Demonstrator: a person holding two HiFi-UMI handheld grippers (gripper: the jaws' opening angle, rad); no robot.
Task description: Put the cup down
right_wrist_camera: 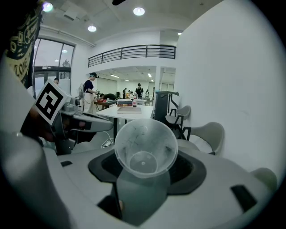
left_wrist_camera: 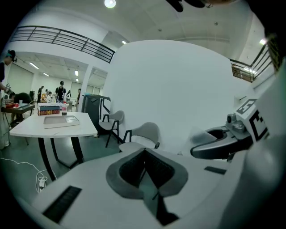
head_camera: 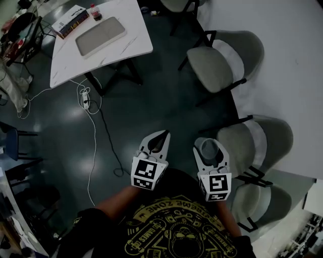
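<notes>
Black T-shirt (head_camera: 166, 232) with yellow print fills the bottom edge of the head view, far out on the near side of the white table (head_camera: 132, 26). Just past it, both grippers are held out over the dark floor (head_camera: 151, 95), well short of the table. The left gripper (head_camera: 164, 135) has its jaws brought together, tips meeting, with nothing between them. The right gripper (head_camera: 210, 146), further from the table than the left one, has its jaws spread wide and pressed on a clear plastic cup (right_wrist_camera: 144, 147). The cup lies sideways in that grip, its open mouth toward the gripper's own camera. It hangs in the air, resting on no surface, well apart from the table.

Grey chairs (head_camera: 217, 63) stand off the table's right side, along a white wall. On the floor just beside the table's legs lies a power strip (head_camera: 86, 98) with a white cable. On the table itself sit a grey tray (head_camera: 100, 34), a row of books (head_camera: 70, 21) and a small bottle (head_camera: 95, 12) at its far edge.
</notes>
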